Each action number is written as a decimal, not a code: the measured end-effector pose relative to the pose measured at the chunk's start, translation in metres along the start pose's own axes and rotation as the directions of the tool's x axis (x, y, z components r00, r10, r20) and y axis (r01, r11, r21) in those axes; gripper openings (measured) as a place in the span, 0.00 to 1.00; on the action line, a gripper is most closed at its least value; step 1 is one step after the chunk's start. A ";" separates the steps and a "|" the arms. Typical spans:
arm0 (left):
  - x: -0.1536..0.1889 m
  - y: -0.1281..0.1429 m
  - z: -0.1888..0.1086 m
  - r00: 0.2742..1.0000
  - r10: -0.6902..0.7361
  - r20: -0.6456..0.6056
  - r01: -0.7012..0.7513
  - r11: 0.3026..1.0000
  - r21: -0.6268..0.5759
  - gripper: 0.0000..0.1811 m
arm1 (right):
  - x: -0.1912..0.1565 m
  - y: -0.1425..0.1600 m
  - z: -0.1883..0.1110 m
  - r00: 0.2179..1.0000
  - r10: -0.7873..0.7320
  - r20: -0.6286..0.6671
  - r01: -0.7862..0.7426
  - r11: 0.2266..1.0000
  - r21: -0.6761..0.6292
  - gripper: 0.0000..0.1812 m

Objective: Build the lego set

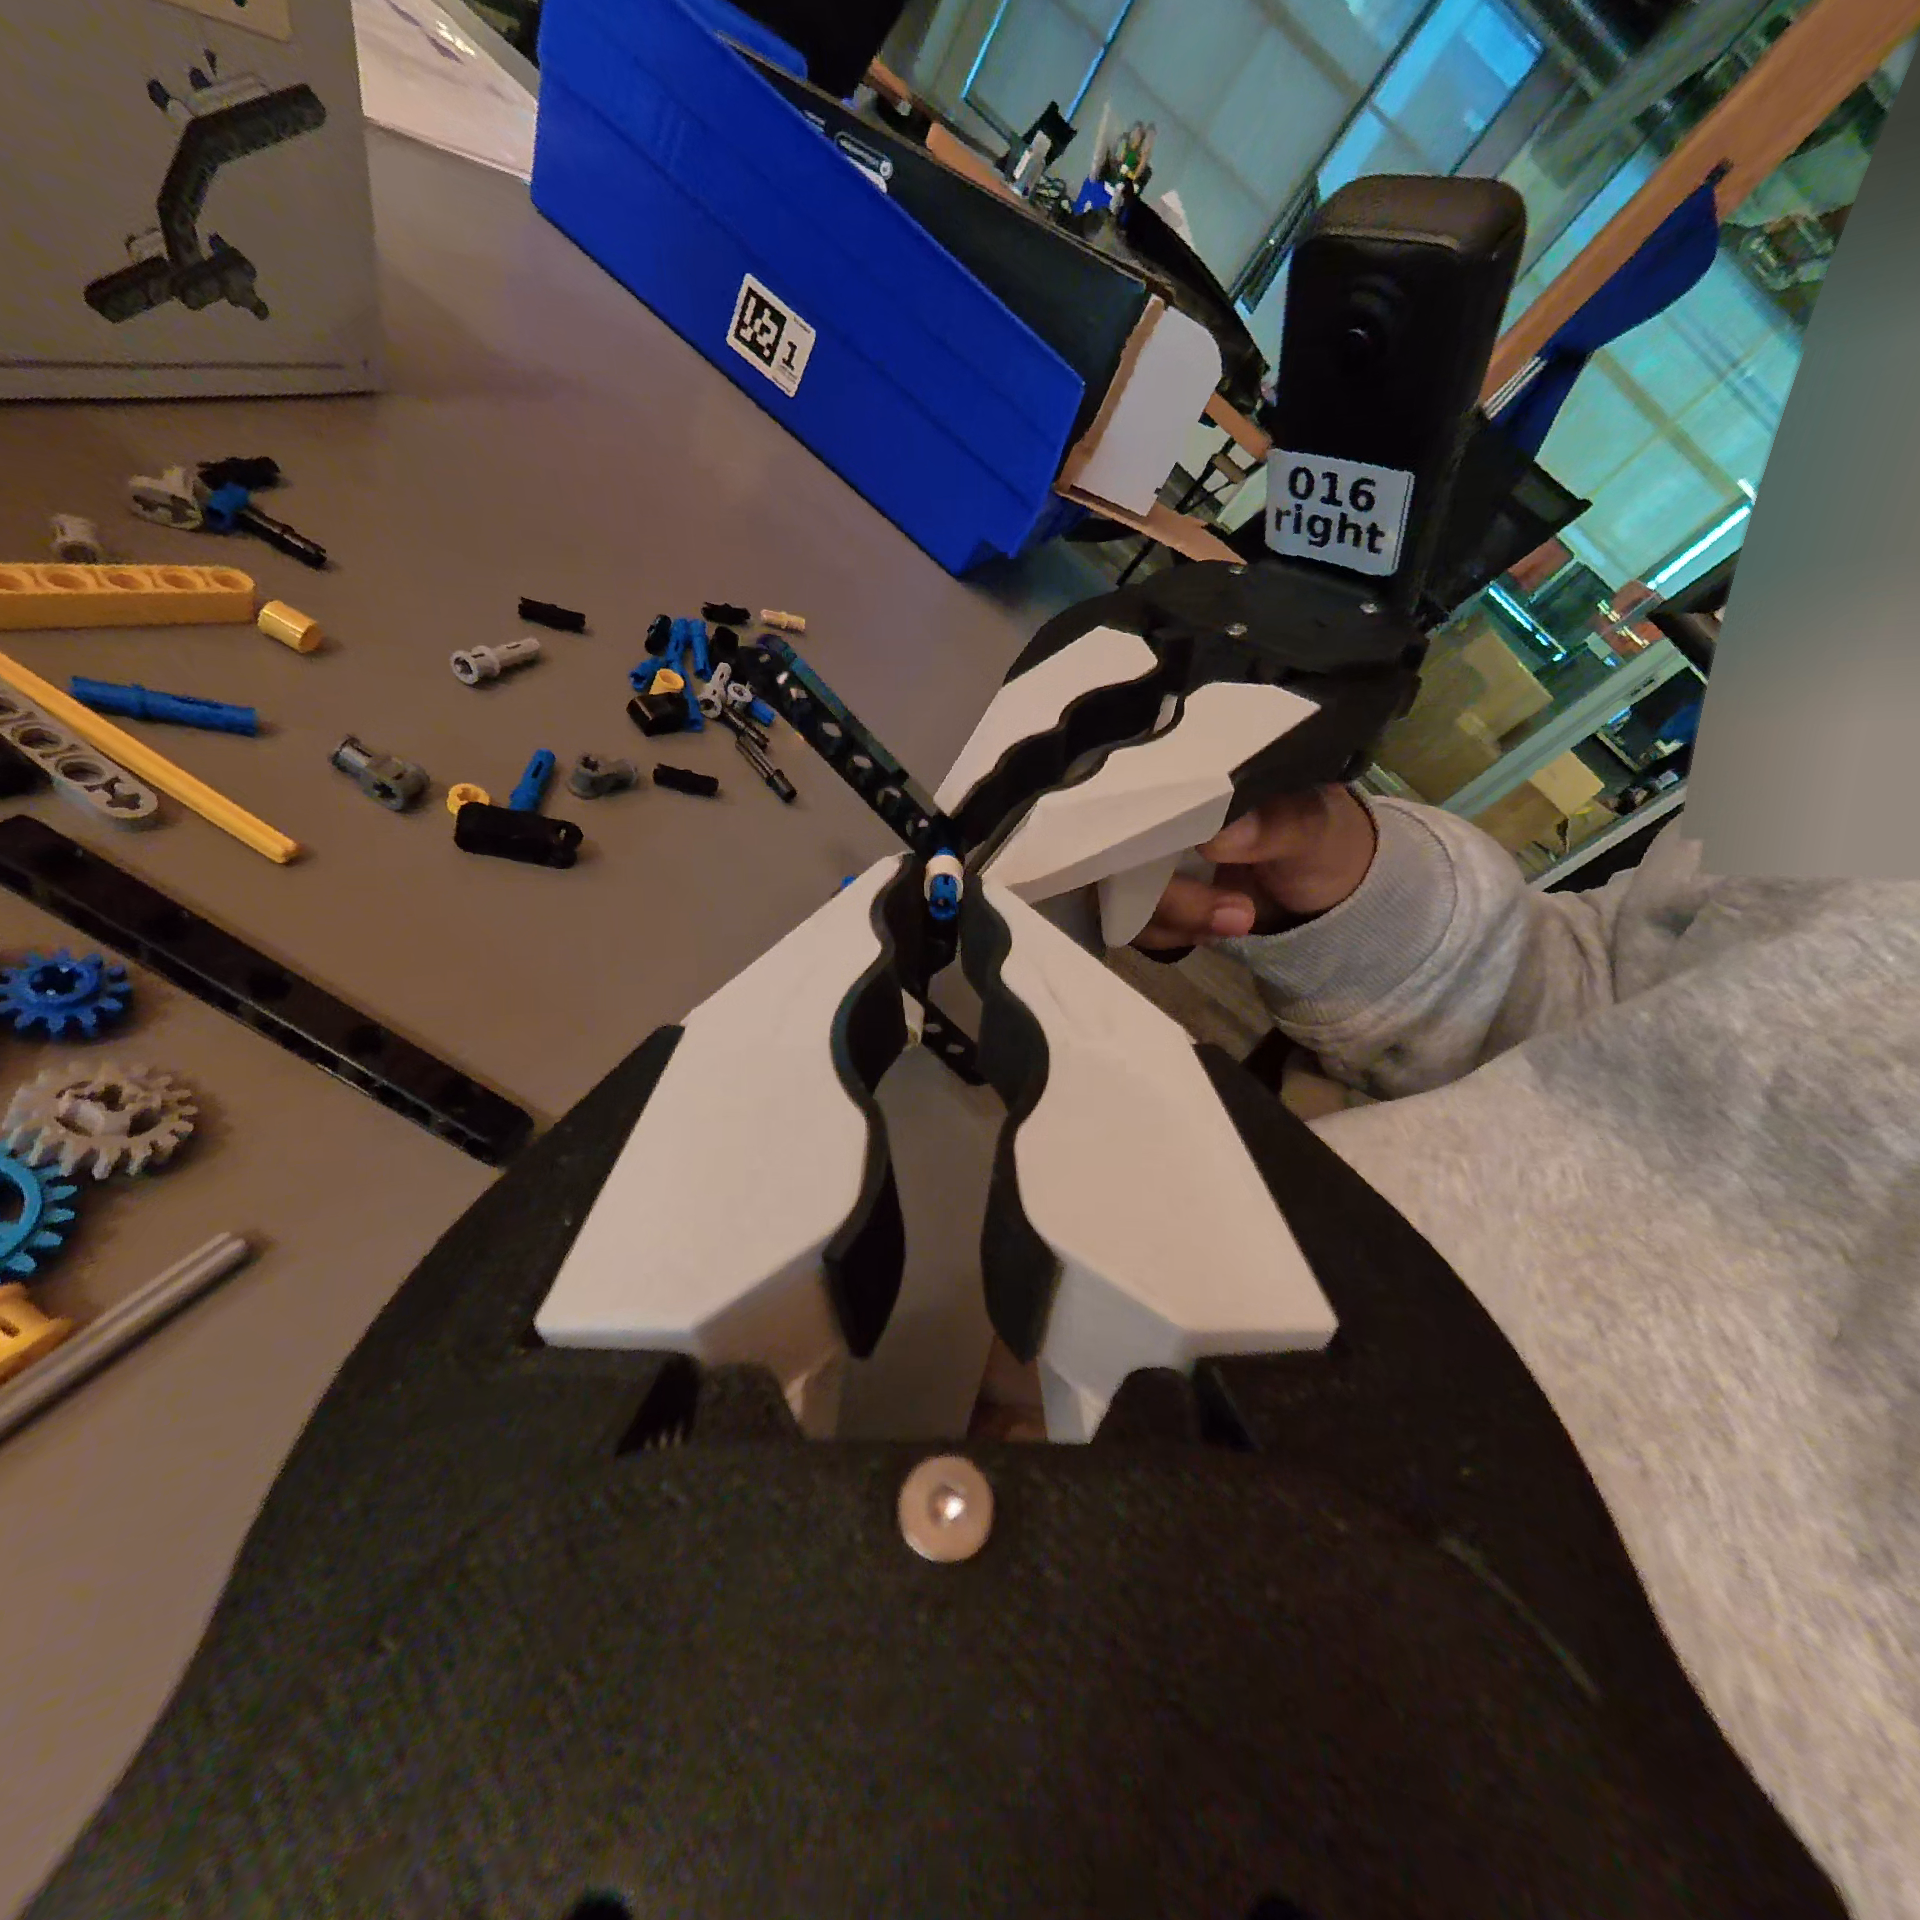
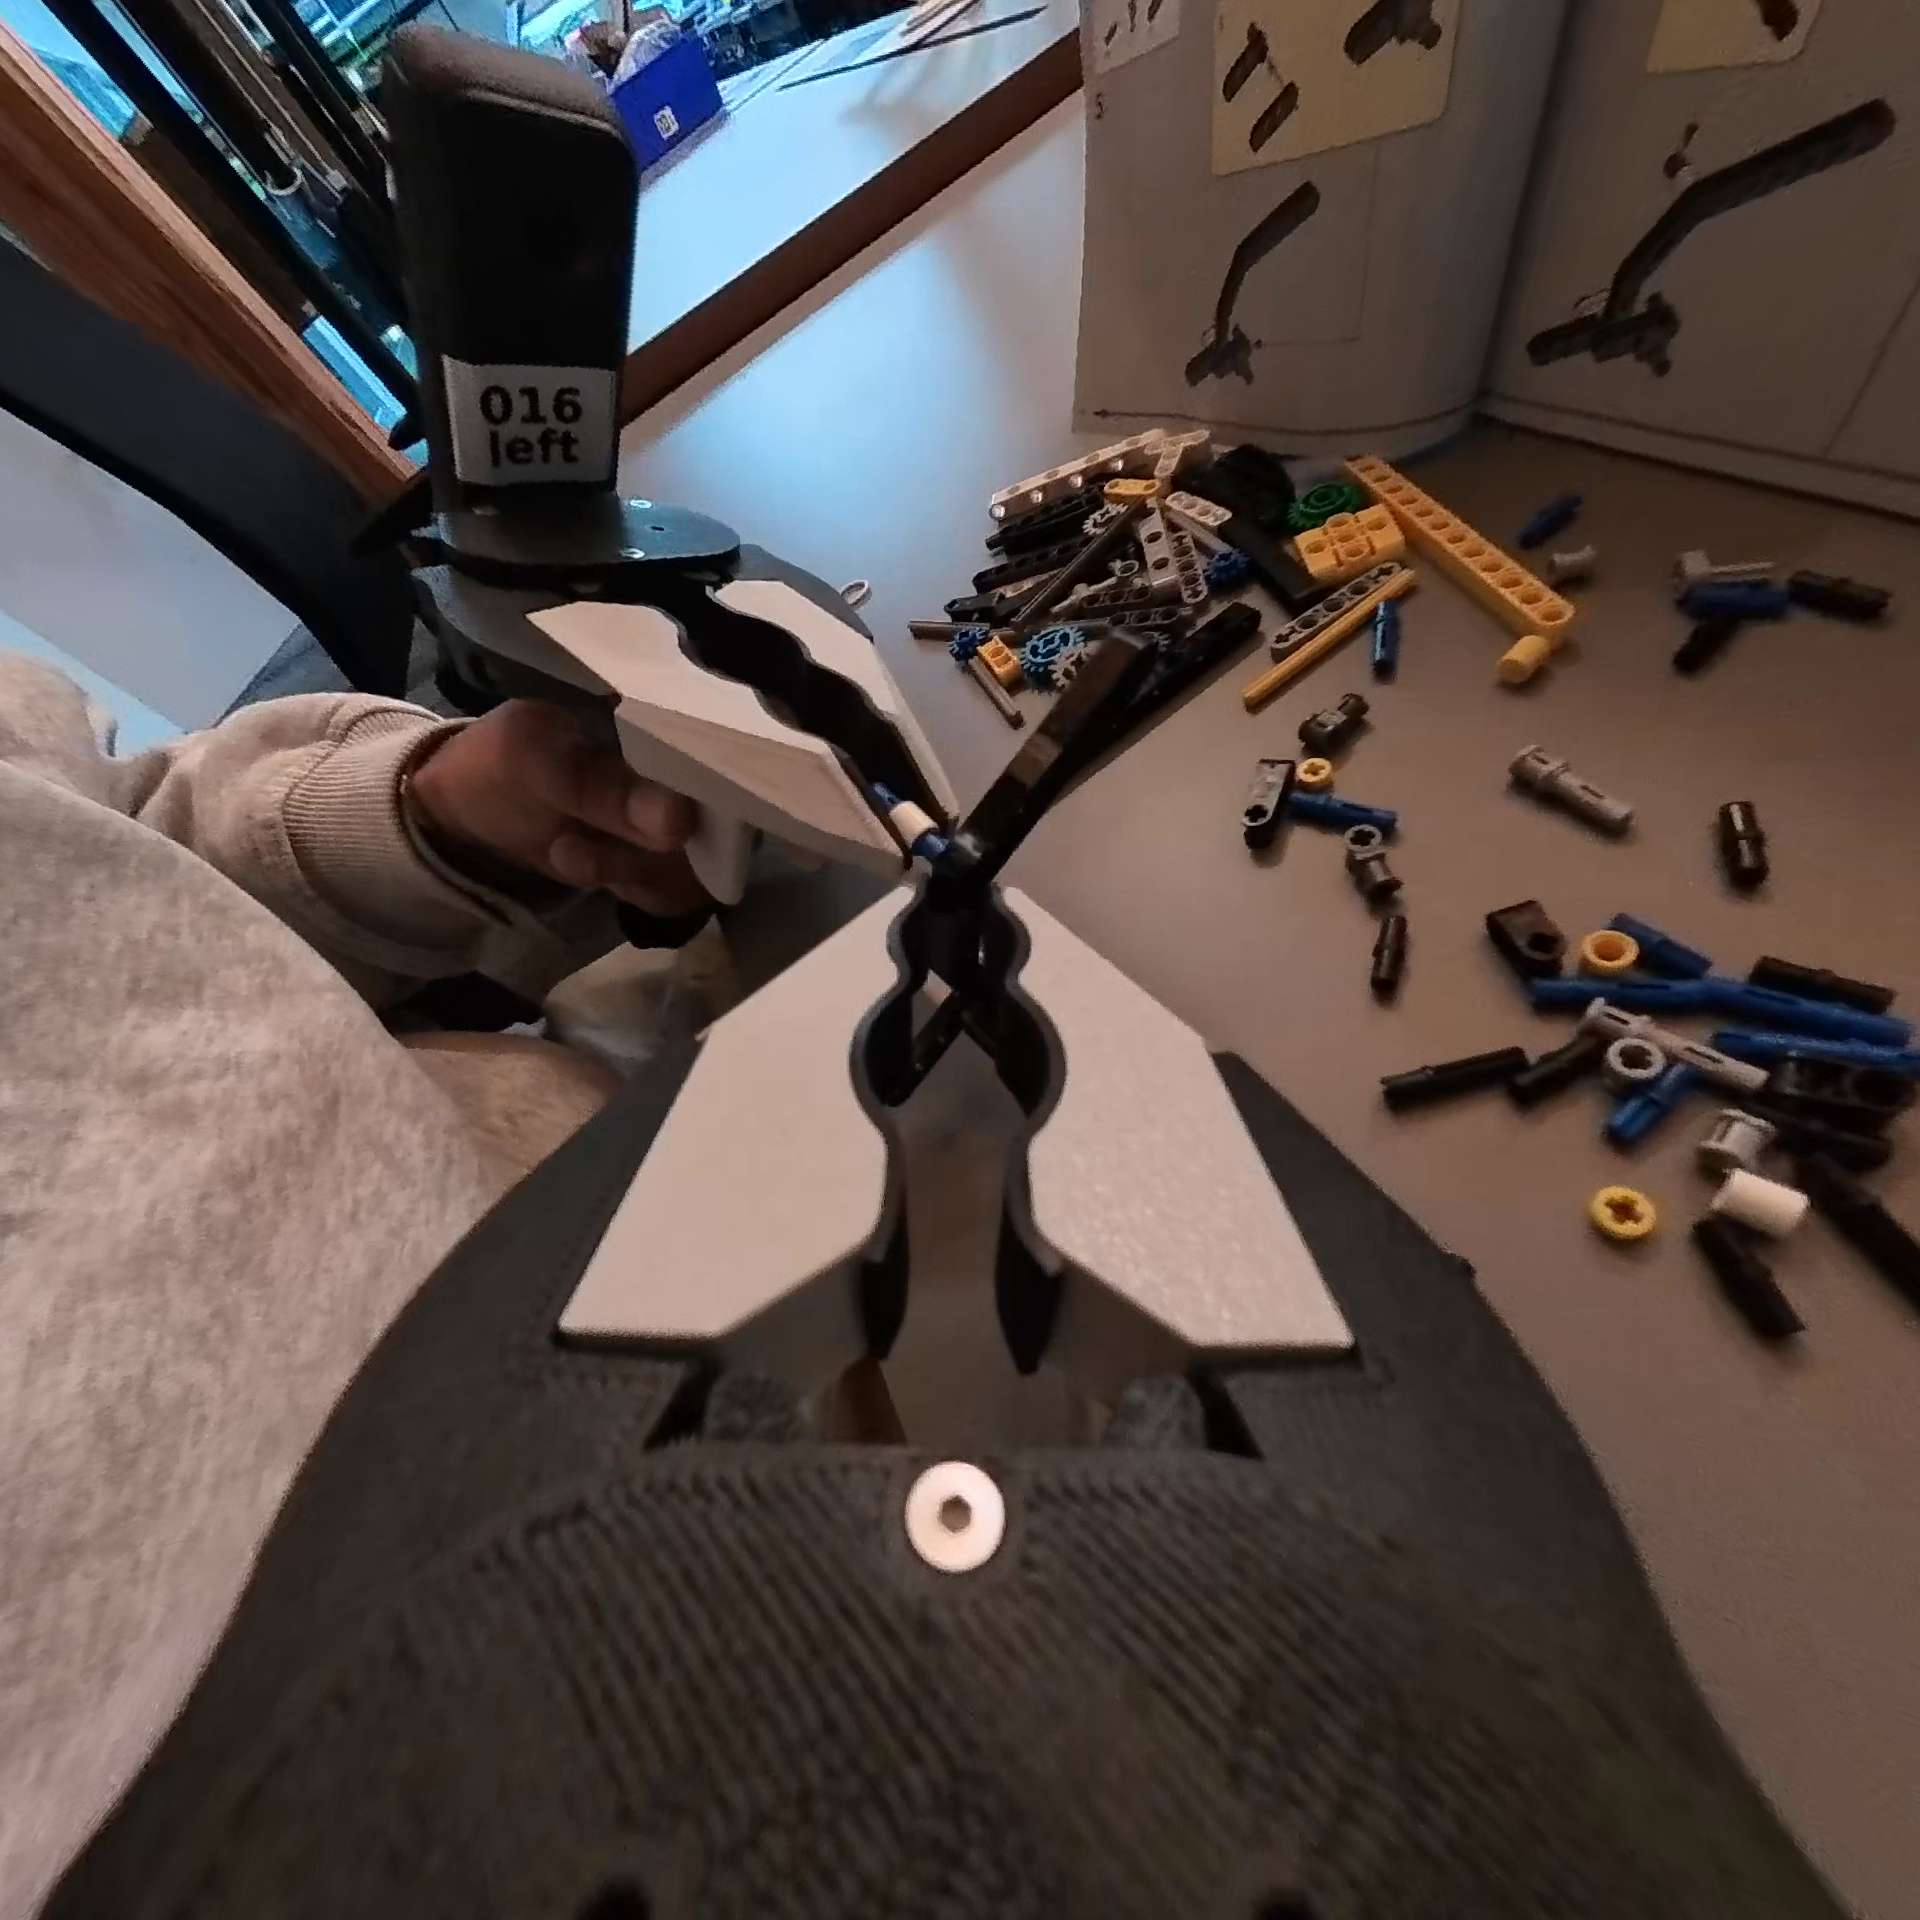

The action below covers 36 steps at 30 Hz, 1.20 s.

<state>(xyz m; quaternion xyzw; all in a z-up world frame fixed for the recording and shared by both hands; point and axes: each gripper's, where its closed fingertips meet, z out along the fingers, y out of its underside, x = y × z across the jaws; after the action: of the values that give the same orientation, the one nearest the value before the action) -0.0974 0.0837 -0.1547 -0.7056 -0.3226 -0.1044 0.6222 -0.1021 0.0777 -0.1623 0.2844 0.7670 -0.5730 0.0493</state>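
Note:
My left gripper (image 1: 940,871) is shut on a short blue pin with a white bush (image 1: 943,883), held above the table. My right gripper (image 2: 951,883) is shut on the lower end of a long black holed beam (image 2: 1070,727) that slants up and away from it. The two grippers meet tip to tip, and the pin's end (image 2: 912,821) is at the beam, close to the right fingertips. The right gripper (image 1: 966,831) reaches in from the upper right of the left wrist view, with the beam (image 1: 831,727) behind it. The left gripper (image 2: 923,831) reaches in from the left of the right wrist view.
Loose pins and connectors (image 1: 675,675) lie scattered on the grey table (image 1: 582,436). Gears (image 1: 62,997), a long black beam (image 1: 260,987) and a yellow beam (image 1: 125,592) lie at the left. A blue bin (image 1: 810,291) stands behind. Instruction sheets (image 2: 1299,208) stand beyond a parts pile (image 2: 1143,561). My two grippers' fingertips are within a few centimetres of each other.

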 end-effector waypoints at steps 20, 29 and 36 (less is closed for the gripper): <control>-0.002 0.006 0.004 1.000 0.004 0.027 -0.002 0.999 -0.042 0.03 | -0.003 0.014 0.009 0.997 0.068 0.024 -0.067 0.996 -0.063 0.04; -0.002 -0.005 -0.002 0.999 -0.048 -0.013 0.048 0.998 0.032 0.03 | 0.002 0.005 0.006 0.988 0.148 0.042 -0.148 0.989 -0.006 0.04; -0.006 -0.017 -0.010 0.988 -0.137 -0.074 0.144 0.984 0.105 0.03 | 0.009 -0.003 0.000 0.972 0.226 0.071 -0.229 0.972 0.050 0.04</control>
<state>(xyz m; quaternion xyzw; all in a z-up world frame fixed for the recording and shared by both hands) -0.1089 0.0726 -0.1420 -0.6418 -0.3561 -0.1534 0.6617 -0.1108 0.0804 -0.1632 0.3530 0.7104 -0.5946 0.1313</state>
